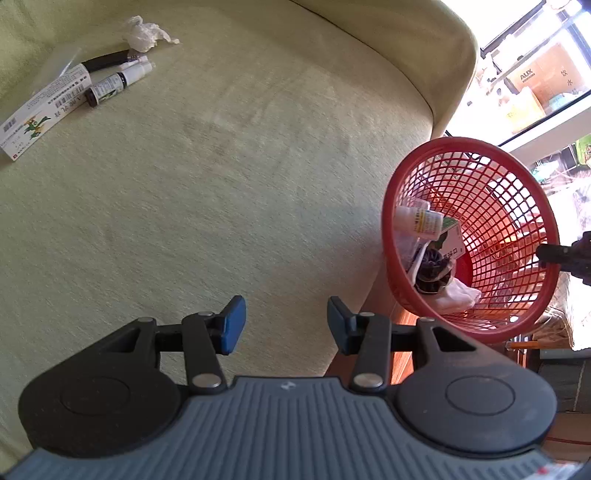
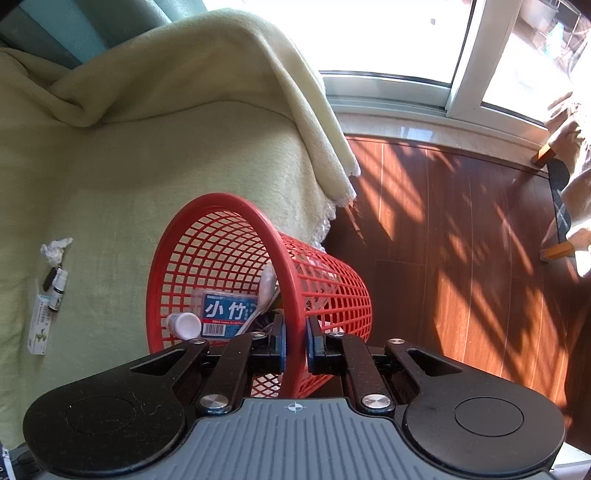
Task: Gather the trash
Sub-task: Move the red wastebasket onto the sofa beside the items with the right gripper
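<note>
Between right gripper [image 2: 295, 345] pads, clamped: red basket [image 2: 284, 258] rim; left gripper [image 1: 286, 325] released.

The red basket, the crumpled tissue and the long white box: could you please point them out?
red basket [image 2: 291, 280], right wrist view, on its rim.
crumpled tissue [image 1: 146, 31], left wrist view, its middle.
long white box [image 1: 42, 112], left wrist view, its printed face.

We read "小竹" in white on a blue packet [image 2: 227, 312] lying inside the red basket [image 2: 255, 236], and "AUX" on a cardboard box [image 1: 532, 74] by the window; other labels stayed illegible.
</note>
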`<state>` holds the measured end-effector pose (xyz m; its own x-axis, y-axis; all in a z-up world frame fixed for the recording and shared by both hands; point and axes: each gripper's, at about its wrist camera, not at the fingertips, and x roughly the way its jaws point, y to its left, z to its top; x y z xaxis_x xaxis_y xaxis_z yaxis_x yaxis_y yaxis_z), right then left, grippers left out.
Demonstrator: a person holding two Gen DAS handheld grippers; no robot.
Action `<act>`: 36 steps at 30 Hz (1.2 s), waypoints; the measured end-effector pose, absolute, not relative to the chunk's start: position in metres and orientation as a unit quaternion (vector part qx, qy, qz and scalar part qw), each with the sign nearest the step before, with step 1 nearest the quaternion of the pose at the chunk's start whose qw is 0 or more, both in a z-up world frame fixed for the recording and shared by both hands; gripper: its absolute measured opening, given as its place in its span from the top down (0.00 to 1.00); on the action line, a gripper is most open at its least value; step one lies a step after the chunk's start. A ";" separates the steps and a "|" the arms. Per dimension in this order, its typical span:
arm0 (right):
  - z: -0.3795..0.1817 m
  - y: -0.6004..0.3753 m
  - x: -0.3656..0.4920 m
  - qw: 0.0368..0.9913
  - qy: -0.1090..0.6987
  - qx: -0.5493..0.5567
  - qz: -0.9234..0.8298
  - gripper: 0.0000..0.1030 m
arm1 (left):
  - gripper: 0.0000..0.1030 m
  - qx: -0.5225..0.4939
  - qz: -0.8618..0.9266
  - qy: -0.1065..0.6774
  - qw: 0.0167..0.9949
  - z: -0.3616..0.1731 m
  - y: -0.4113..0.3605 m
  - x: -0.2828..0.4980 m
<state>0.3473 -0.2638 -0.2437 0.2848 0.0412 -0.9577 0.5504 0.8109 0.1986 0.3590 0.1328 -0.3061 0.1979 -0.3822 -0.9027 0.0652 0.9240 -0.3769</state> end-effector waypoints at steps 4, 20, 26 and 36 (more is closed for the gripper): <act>-0.222 -0.267 0.356 0.760 0.563 0.282 -0.160 0.93 | 0.59 -0.136 -0.130 0.608 0.772 -0.300 0.153 0.366; -0.188 -0.245 0.446 0.758 0.489 0.424 -0.080 0.92 | 0.59 -0.170 -0.076 0.577 0.795 -0.293 0.239 0.384; -0.275 -0.262 0.468 0.722 0.493 0.471 -0.115 0.93 | 0.59 -0.166 -0.043 0.568 0.805 -0.292 0.272 0.388; -0.244 -0.247 0.518 0.757 0.570 0.315 -0.060 0.92 | 0.59 -0.159 0.031 0.573 0.804 -0.285 0.270 0.381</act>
<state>0.5175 -0.2467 -0.2436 0.3439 0.2687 -0.8997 0.4495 0.7941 0.4090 0.3810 0.2702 -0.2847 0.3418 -0.1326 -0.9304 -0.2310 0.9478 -0.2200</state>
